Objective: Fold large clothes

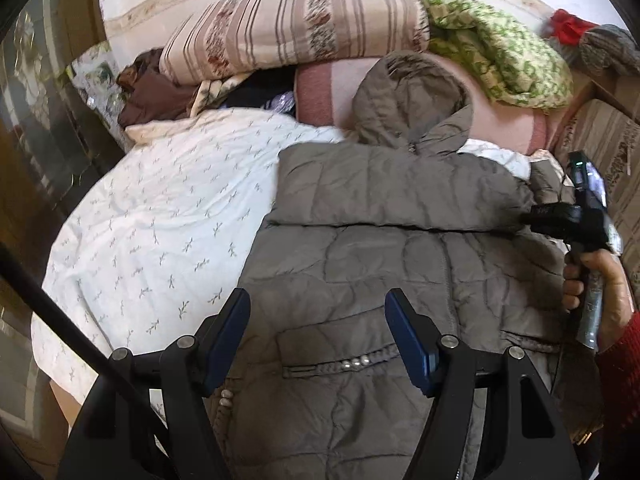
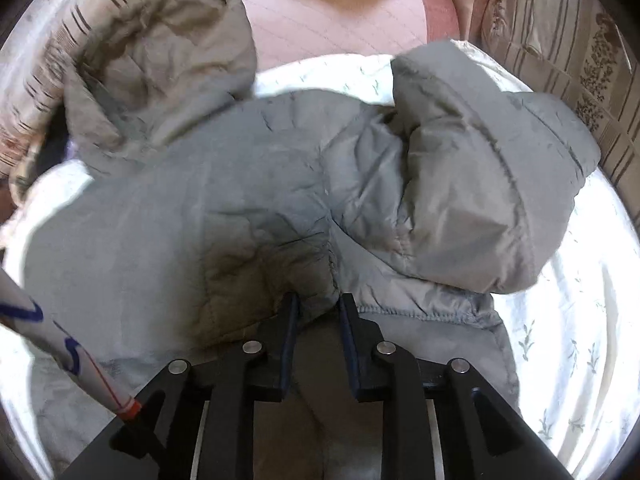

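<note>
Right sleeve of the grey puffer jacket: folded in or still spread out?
Partly folded. The sleeve lies doubled over the puffer jacket, its cuff end overhanging the white bedding.

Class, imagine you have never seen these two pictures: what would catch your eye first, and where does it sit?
A big grey quilted hooded jacket fills the middle, spread on a white sprigged bedsheet. The right gripper has its jaws pinched on a fold of the jacket's edge, while the left gripper hovers open above the pearl-trimmed pocket. Behind lie a striped pillow and a green patterned blanket.
</note>
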Demonstrator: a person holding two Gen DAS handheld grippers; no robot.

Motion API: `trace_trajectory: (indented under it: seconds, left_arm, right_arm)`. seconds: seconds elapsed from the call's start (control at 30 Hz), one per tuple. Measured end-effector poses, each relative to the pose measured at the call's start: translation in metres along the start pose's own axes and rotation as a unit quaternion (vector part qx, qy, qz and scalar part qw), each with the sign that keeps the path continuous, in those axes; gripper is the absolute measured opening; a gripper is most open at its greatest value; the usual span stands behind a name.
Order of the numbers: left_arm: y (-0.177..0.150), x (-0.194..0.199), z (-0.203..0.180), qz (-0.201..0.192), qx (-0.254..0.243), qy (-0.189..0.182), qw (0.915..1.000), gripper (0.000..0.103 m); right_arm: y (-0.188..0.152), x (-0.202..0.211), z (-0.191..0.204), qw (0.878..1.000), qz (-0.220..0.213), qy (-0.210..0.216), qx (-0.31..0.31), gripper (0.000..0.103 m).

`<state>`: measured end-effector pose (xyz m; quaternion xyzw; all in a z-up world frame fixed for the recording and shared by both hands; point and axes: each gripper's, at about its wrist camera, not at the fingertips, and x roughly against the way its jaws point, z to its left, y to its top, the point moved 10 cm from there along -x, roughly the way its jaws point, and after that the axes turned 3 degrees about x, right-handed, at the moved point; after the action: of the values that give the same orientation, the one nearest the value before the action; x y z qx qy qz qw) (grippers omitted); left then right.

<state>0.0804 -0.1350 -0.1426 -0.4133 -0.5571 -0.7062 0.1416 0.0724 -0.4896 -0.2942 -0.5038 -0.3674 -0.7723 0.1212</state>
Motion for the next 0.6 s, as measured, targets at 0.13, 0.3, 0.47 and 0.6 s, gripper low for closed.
trace_trajectory:
  seconds: [0.13, 0.3, 0.47, 0.6]
  left_arm:
    - [0.002, 0.016, -0.022, -0.009, -0.013, -0.024, 0.9996, 0.069]
    - [0.0, 0.021, -0.048, -0.001, -0.027, -0.055, 0.9981, 0.069]
    - [-0.005, 0.008, -0.055, 0.008, -0.038, -0.045, 0.9982, 0.069]
    - [-0.009, -0.013, -0.052, 0.032, -0.031, -0.034, 0.9984, 0.069]
  right_arm:
    - [0.0, 0.052, -0.02, 0.994, -0.04, 0.091, -0.043, 0.06]
    - [0.003, 0.074, -0.104, 0.992, -0.073, 0.056, -0.092, 0.067]
    - [-0.002, 0.057, -0.217, 0.979, -0.058, 0.006, -0.196, 0.067]
    - [0.008, 0.032, -0.276, 0.964, -0.048, 0.007, -0.26, 0.067]
